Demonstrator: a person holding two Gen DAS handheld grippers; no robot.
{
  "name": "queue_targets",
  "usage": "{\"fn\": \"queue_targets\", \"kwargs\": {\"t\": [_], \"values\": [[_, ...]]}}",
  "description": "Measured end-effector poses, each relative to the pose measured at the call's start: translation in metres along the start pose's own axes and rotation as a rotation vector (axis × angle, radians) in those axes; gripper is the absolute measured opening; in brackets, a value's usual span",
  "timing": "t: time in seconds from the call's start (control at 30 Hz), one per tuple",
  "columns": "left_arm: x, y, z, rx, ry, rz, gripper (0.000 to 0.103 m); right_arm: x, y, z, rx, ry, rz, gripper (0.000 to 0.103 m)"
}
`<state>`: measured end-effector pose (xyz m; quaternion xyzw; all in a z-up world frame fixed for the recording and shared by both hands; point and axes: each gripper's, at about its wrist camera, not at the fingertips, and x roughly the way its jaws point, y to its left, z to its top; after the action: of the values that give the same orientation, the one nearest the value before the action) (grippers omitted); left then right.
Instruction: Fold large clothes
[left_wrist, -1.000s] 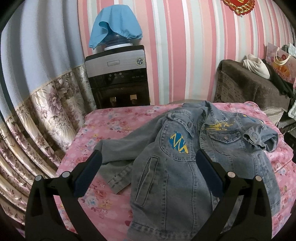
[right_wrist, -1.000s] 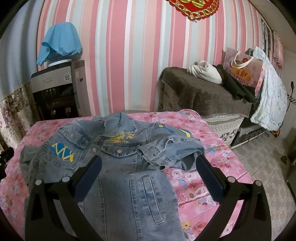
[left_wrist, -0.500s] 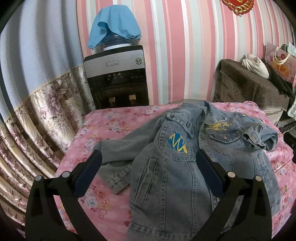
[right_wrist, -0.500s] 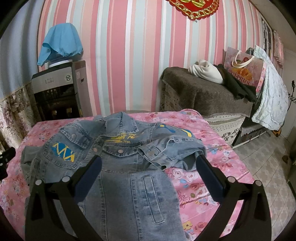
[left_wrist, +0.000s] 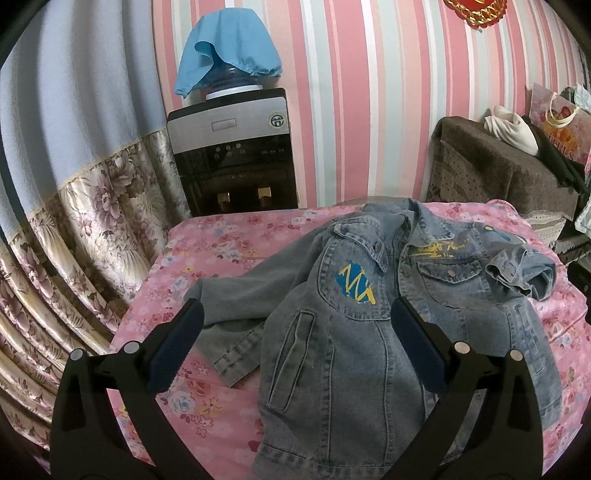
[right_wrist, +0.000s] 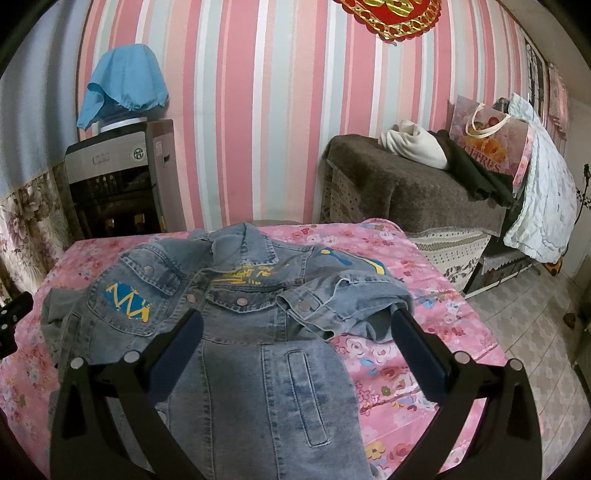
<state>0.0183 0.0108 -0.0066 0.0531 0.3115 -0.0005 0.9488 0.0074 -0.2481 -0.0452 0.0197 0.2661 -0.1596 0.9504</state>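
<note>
Both claws, left (left_wrist: 293, 345) and right (right_wrist: 295, 347), are hanging apart, empty, while you are facing the jacket (left_wrist: 388, 314) stretching toward twelve o'clock.

Denim jacket (left_wrist: 369, 354) hem partly cut off by the lower edge and hidden behind the left gripper (left_wrist: 293, 312) arms. Far sleeve end tucked under the front panel, cuff (left_wrist: 236, 363) only partly showing. Bottle beneath the blue cloth (right_wrist: 123, 79) almost wholly covered. Yellow lettering (right_wrist: 251, 275) on the chest too small to read. Bag (left_wrist: 559, 127) clipped at the frame's right edge.
</note>
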Motion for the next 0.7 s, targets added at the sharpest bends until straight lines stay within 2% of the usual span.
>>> {"fn": "queue_targets", "kwargs": {"t": [0.43, 0.6, 0.7], "values": [[0.007, 0.004, -0.002, -0.005, 0.010, -0.006, 0.100, 0.000, 0.003, -0.001, -0.010, -0.001, 0.001, 0.101], [0.011, 0.007, -0.003, -0.019, 0.020, -0.049, 0.100, 0.001, 0.007, -0.002, -0.040, -0.019, 0.005, 0.101], [0.012, 0.009, -0.004, -0.037, 0.017, -0.049, 0.100, 0.004, 0.005, -0.003, -0.051, -0.021, 0.024, 0.101]]}}
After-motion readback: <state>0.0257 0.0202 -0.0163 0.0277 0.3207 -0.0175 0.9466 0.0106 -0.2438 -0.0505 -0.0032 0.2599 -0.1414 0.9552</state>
